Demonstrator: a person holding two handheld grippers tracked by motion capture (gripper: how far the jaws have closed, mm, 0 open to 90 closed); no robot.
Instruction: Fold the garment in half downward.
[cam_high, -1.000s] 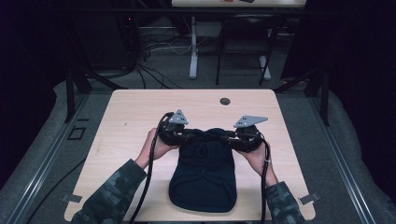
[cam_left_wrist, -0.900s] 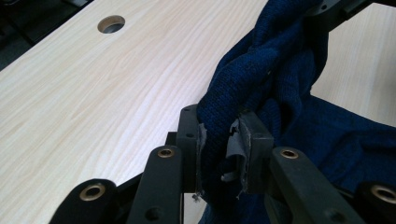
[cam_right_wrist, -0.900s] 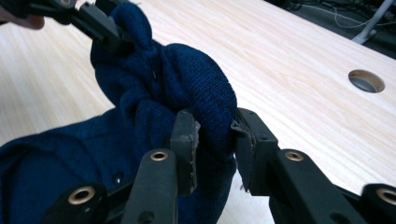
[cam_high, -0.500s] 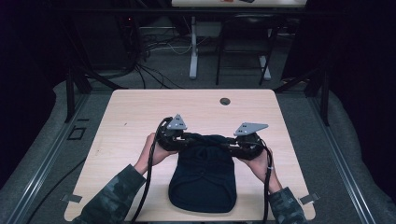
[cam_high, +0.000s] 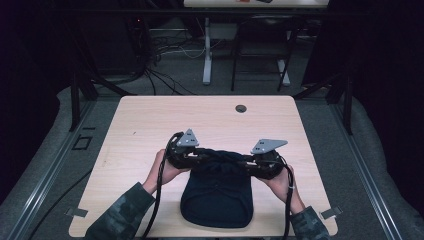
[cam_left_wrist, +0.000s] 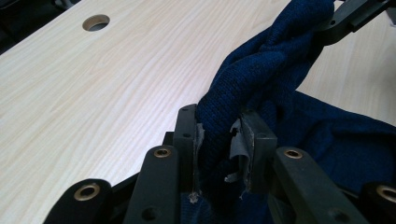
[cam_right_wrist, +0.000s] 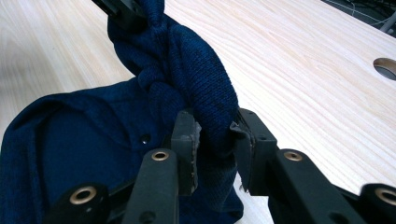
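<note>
Bare table (cam_high: 150, 125) lies open beyond and beside both hands; only the blue garment (cam_high: 217, 197) sits between them.

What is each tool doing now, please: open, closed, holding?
Left tool: closed on the blue knitted garment.
Right tool: closed on the same garment.

My sleeves (cam_high: 125, 215) are camouflage, green and grey. My left gripper (cam_high: 192, 155) and right gripper (cam_high: 252, 162) are black, each topped with a grey three-cornered plate (cam_high: 188, 138) and trailing a black cable (cam_high: 159, 195). My fingers (cam_left_wrist: 189, 135) are black bars with brass-ringed pivot holes and frayed grey pads (cam_left_wrist: 238, 142).
</note>
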